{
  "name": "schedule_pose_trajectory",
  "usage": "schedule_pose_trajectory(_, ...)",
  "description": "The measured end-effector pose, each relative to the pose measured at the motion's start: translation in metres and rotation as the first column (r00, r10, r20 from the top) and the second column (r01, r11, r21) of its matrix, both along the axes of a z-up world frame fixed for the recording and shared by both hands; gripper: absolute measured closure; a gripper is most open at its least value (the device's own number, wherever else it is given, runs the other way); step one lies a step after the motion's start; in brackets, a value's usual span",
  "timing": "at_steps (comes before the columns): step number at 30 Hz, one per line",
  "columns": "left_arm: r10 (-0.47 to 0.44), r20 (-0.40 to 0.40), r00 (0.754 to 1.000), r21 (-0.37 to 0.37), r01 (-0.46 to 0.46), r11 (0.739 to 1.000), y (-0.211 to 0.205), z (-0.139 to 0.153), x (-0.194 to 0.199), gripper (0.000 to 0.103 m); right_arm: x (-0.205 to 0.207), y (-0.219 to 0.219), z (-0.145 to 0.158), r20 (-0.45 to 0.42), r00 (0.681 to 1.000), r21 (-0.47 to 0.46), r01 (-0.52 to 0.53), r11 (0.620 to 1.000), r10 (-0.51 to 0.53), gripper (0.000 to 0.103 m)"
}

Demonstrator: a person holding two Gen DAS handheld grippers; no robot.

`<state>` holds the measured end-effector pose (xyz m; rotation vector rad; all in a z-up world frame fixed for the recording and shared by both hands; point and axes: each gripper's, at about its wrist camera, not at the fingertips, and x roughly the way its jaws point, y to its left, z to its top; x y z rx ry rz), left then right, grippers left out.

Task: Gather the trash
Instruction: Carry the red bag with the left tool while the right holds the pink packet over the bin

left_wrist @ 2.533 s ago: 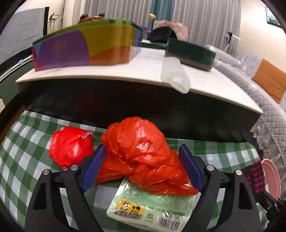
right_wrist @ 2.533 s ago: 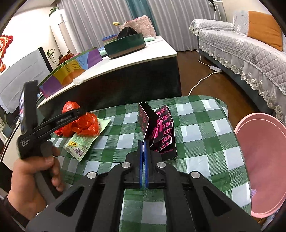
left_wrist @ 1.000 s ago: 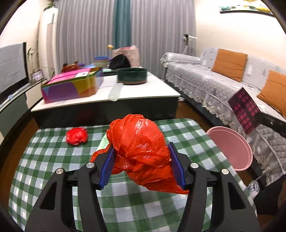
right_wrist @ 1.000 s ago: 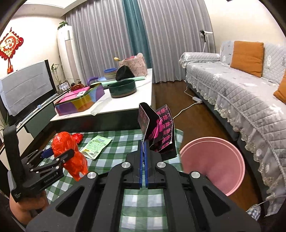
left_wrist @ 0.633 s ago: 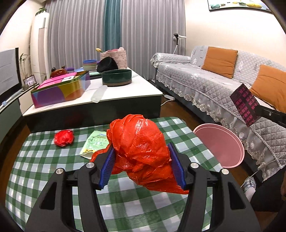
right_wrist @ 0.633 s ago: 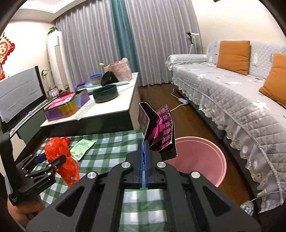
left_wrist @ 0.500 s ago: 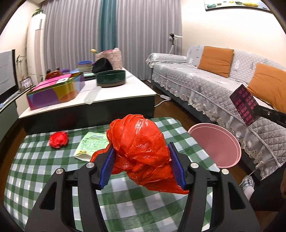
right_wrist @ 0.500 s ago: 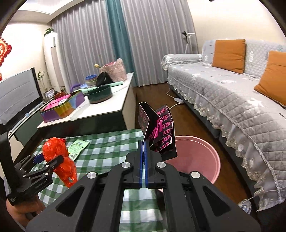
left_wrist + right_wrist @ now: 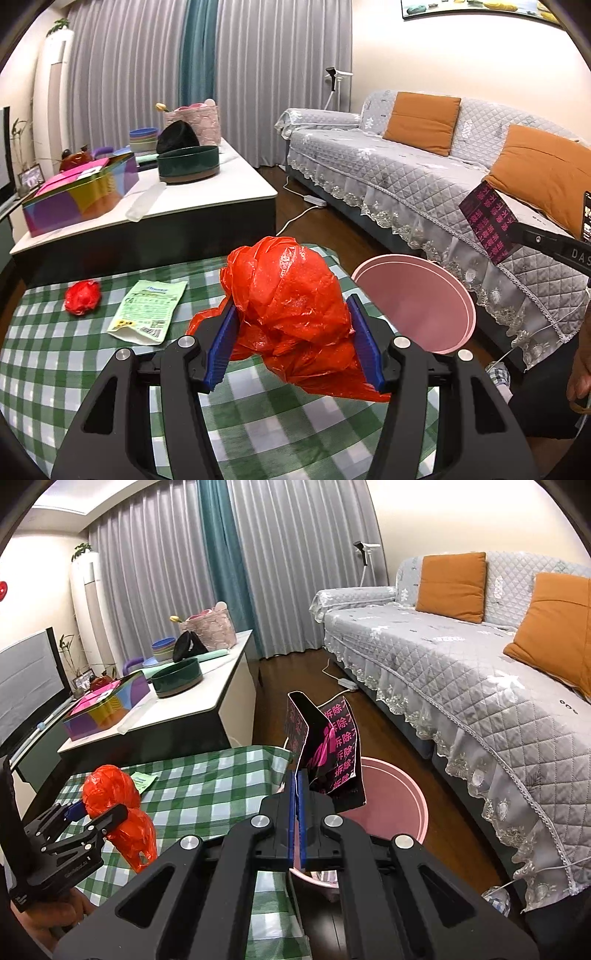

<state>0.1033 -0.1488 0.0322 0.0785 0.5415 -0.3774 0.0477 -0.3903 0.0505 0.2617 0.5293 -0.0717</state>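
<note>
My left gripper (image 9: pixel 291 339) is shut on a crumpled red plastic bag (image 9: pixel 291 295) and holds it above the green checked table (image 9: pixel 44 369); it also shows in the right wrist view (image 9: pixel 110 812). My right gripper (image 9: pixel 297 794) is shut on a black carton with pink print (image 9: pixel 325 753), held over the pink bin (image 9: pixel 402 794). The bin (image 9: pixel 417 295) stands on the floor off the table's right edge. A small red ball of plastic (image 9: pixel 83 297) and a green-white packet (image 9: pixel 149 312) lie on the table at the left.
A low white-topped table (image 9: pixel 207 192) behind carries a colourful tin (image 9: pixel 81 188), a dark green bowl (image 9: pixel 188 168) and a clear bottle. A grey sofa (image 9: pixel 424 177) with orange cushions runs along the right. A power cord lies on the wood floor.
Both grippers have swung right with their loads. The pink bin has come closer in both views, and the carton now hangs over it. The table trash has slid left in the left view.
</note>
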Motion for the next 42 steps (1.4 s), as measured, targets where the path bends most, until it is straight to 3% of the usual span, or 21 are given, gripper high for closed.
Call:
schedule_pose_trajectory(20,-0.042,-0.018,0.999,-0.045,0.042,0.998,-0.034,-0.008,0.020,0.047,0.013,-0.030,-0.015,-0.028,0.997,0.007,0.067,0.998,-0.067,0.101)
schedule_pose_trajectory(42,-0.123,-0.002,0.992,-0.031,0.123,0.992,-0.087,-0.023,0.044,0.046,0.036,-0.049,-0.048,-0.085,0.990,-0.004,0.112,0.994,-0.112,0.101)
